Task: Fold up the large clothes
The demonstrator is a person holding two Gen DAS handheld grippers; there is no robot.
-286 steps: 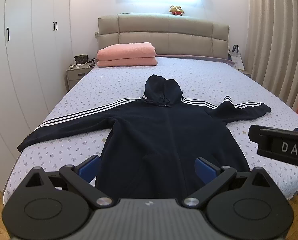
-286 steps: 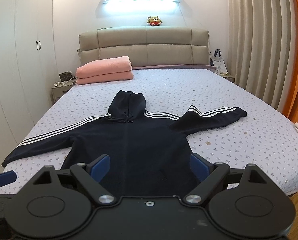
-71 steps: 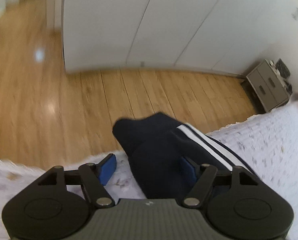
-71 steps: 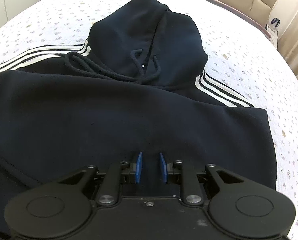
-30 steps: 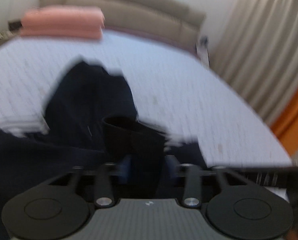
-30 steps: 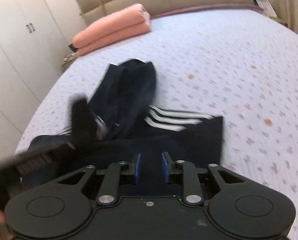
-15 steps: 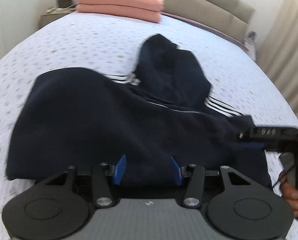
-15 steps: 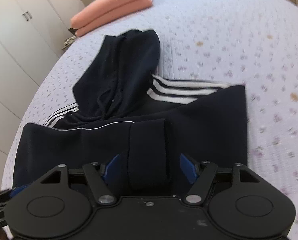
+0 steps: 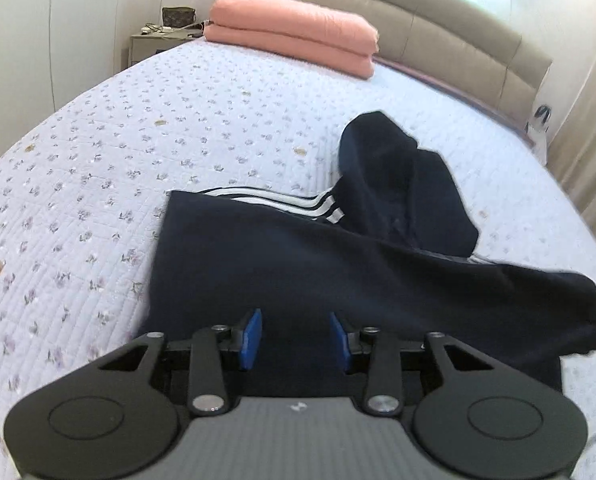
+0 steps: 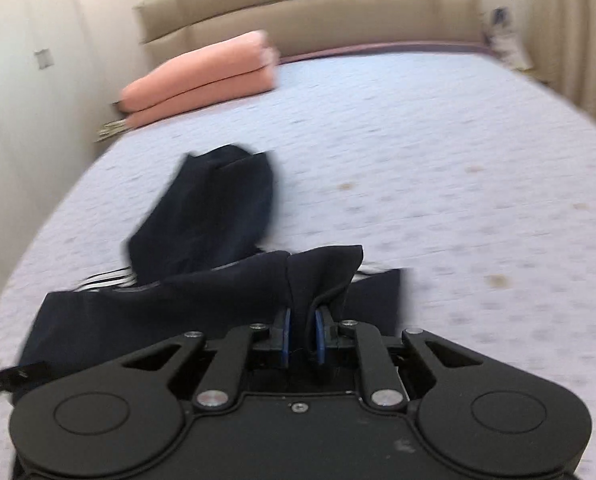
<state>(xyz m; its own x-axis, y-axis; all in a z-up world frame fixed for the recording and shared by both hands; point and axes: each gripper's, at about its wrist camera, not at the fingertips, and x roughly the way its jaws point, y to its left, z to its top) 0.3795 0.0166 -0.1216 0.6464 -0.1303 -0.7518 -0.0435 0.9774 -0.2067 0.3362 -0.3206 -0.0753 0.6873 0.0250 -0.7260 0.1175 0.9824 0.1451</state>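
Observation:
A navy hoodie (image 9: 298, 264) with white shoulder stripes lies on the flowered bedspread (image 9: 98, 184), sleeves folded over its body and hood (image 9: 398, 184) pointing at the headboard. My left gripper (image 9: 296, 340) hovers low over the hoodie's near left part. Its jaws are closing, with dark cloth under the gap and neither blue pad pressing on it. My right gripper (image 10: 302, 334) is closing its jaws, and a raised fold of the sleeve cuff (image 10: 322, 276) is pinched between the pads. This view is motion-blurred. The hoodie's right edge (image 9: 570, 308) is lifted off the bed.
A folded pink blanket (image 9: 294, 46) lies by the beige headboard (image 9: 418, 28). A nightstand (image 9: 154, 44) and white wardrobe doors stand at the left, curtains (image 9: 590, 120) at the right. Bare bedspread (image 10: 458, 184) surrounds the hoodie.
The right jaws went from wide open around the folded sleeve cuff to shut on it, and the cloth rose. The left jaws narrowed and the left gripper shifted towards the hoodie's left side.

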